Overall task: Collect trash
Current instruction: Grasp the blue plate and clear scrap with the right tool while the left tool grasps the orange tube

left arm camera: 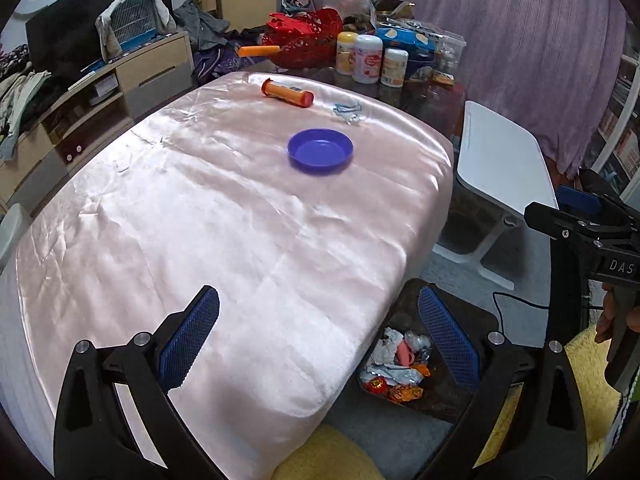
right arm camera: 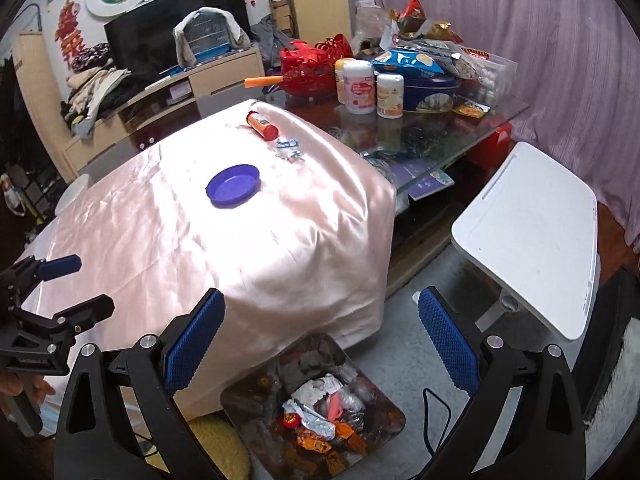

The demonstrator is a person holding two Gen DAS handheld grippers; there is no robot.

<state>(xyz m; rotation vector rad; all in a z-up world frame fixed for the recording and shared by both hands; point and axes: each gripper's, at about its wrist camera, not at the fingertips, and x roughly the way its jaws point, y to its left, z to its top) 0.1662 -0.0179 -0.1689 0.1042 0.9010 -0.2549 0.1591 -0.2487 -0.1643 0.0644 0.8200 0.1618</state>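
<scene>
Left wrist view: the left hand-held gripper (left arm camera: 318,334) is held with its blue pads wide apart and nothing between them, above the near right edge of the bench (left arm camera: 200,220), which is draped in pink satin. A trash bin (left arm camera: 436,402) is seen on the floor just beside that corner, with wrappers inside. A blue plate (left arm camera: 320,151), an orange tube (left arm camera: 287,93) and a crumpled wrapper (left arm camera: 347,112) are spread toward the far end. The right hand-held gripper (right arm camera: 322,338) is likewise spread apart over the bin (right arm camera: 240,396).
</scene>
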